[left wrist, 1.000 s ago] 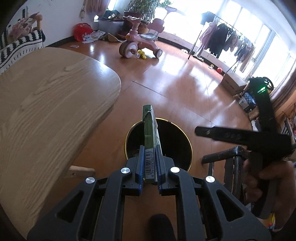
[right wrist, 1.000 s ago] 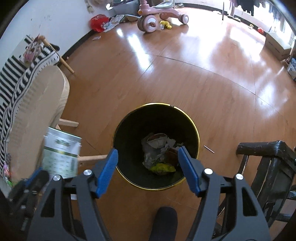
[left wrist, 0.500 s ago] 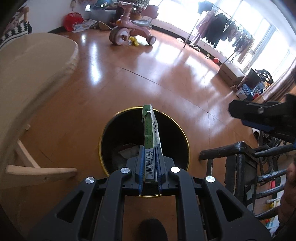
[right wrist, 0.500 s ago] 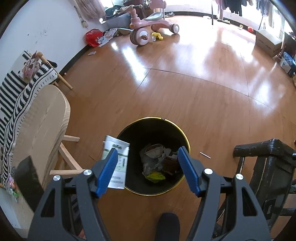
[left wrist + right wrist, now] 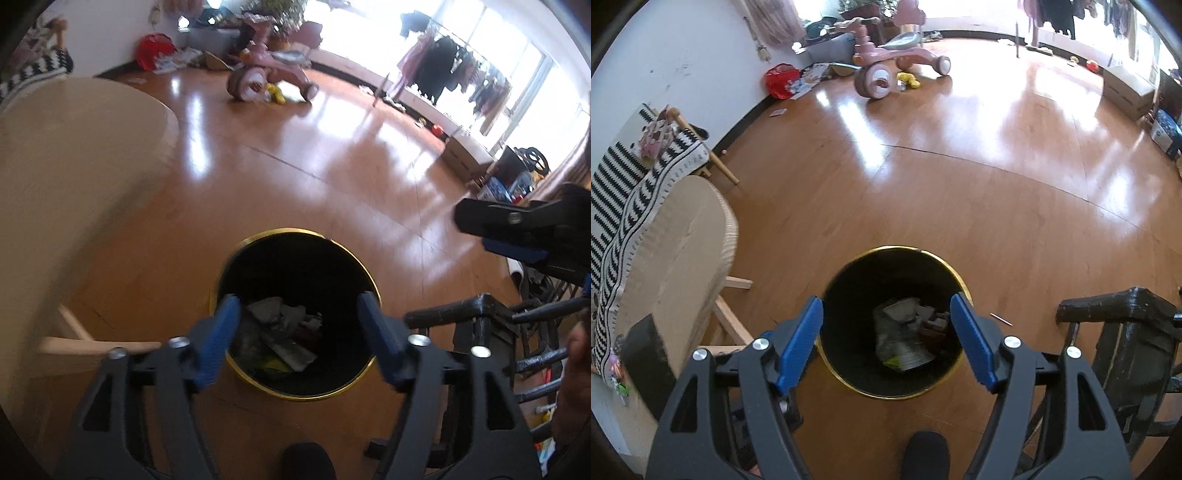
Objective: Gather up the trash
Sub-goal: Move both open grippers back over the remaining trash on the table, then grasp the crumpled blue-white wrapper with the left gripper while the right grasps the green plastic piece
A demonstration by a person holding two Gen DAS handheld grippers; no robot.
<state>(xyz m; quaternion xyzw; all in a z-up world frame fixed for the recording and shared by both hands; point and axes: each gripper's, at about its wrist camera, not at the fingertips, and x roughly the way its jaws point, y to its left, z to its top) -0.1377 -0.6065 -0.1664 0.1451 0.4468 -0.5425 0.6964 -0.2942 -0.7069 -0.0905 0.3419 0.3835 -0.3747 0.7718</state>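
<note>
- The trash [image 5: 905, 338] lies at the bottom of the black bin [image 5: 849, 382], which has a gold rim and stands on the wooden floor [image 5: 960, 192]. The heap is dim and crumpled: grey paper, a flat printed wrapper, a bit of yellow-green. What each piece is I cannot tell.
- From the left wrist view the same heap [image 5: 280, 332] shows inside the bin [image 5: 221, 273], somewhat blurred; the near wall of the bin hides its lower part.
- The left gripper [image 5: 299, 317] hangs over the mouth of the bin, its jaws opening wide, with nothing between the blue pads [image 5: 221, 332]; they touch nothing.
- The right gripper [image 5: 886, 328] also hangs above the bin, jaws spreading, empty, its pads [image 5: 971, 343] clear of the rim. In the left view it shows only as a dark bar at the right edge [image 5: 517, 225], cut off by the frame.
- A hand [image 5: 576, 373] is partly visible at the right edge, mostly out of frame.
- Just left of the bin stands a pale wooden table [image 5: 683, 266]; beyond it a black-and-white striped cloth [image 5: 635, 192].
- To the right, near the bin, is a dark wooden chair [image 5: 1126, 332], partly cut off.
- A thin stick [image 5: 1001, 319] lies on the floor beside the bin.
- Well apart, by the far wall, a pink tricycle [image 5: 886, 62] and a red bag [image 5: 781, 79].
</note>
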